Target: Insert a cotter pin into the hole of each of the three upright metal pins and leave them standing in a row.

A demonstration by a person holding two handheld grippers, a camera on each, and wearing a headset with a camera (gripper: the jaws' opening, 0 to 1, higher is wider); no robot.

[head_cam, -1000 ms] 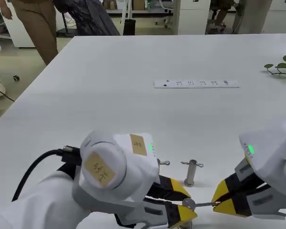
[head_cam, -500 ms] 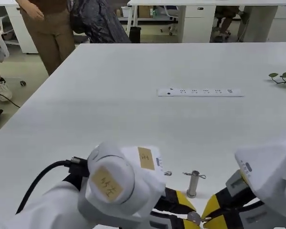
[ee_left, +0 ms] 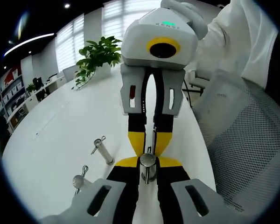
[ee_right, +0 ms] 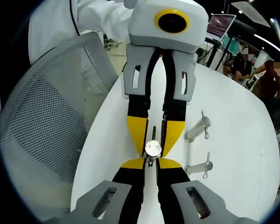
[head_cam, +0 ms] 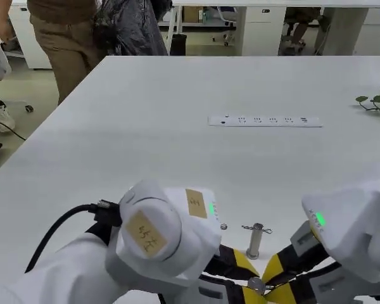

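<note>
My left gripper (head_cam: pixel 247 281) is shut on an upright metal pin (head_cam: pixel 258 284) near the table's front edge. Facing it from the right, my right gripper (head_cam: pixel 274 282) is shut on a thin cotter pin, its tips almost touching the pin. The left gripper view has the held pin (ee_left: pixel 148 164) between my own jaws and the cotter pin (ee_left: pixel 153 139) at its top in the right gripper (ee_left: pixel 149 142). Beyond stand two more pins: one (head_cam: pixel 255 240) carries a cotter pin, the other (ee_left: pixel 79 180) is half hidden behind the left gripper. The right gripper view looks down on the pin's head (ee_right: pixel 153 148).
A white power strip (head_cam: pixel 264 120) lies across the middle of the white table (head_cam: pixel 152 126). A leafy sprig (head_cam: pixel 377 101) sits at the right edge. People stand beyond the far left corner (head_cam: pixel 69 31). A mesh chair (ee_right: pixel 42 116) is close behind me.
The head camera has tilted up a little. My right gripper has closed in on the held pin, so less of the cotter pin's shaft shows between them. The left gripper keeps its hold.
</note>
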